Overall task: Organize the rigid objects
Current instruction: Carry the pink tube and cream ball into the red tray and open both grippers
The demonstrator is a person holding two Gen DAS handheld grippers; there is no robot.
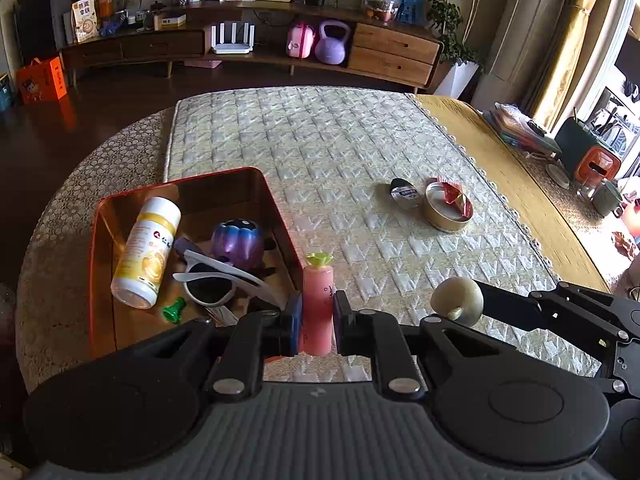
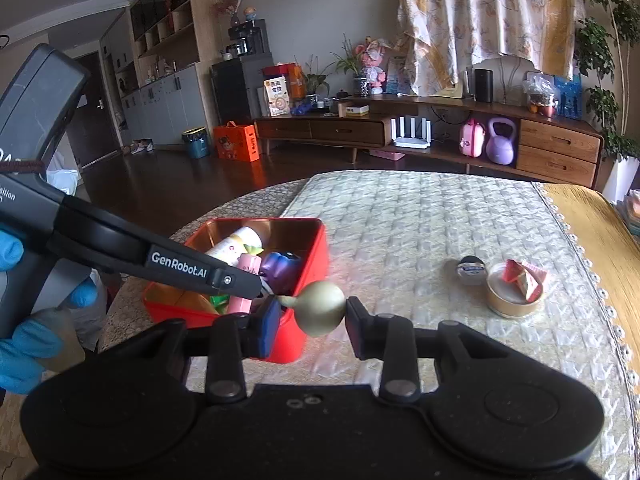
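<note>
My left gripper is shut on a pink tube with a yellow-green cap, held upright at the near right rim of the red tin box. The box holds a white-yellow bottle, a purple flower-shaped toy, white sunglasses and a small green piece. My right gripper is shut on a pale cream onion-shaped toy, held above the mat just right of the red box. The onion toy also shows in the left wrist view.
On the quilted mat to the right sit a round gold tin with red packets in it and a small dark lid. The same tin shows in the right wrist view. A yellow cloth covers the table's right side.
</note>
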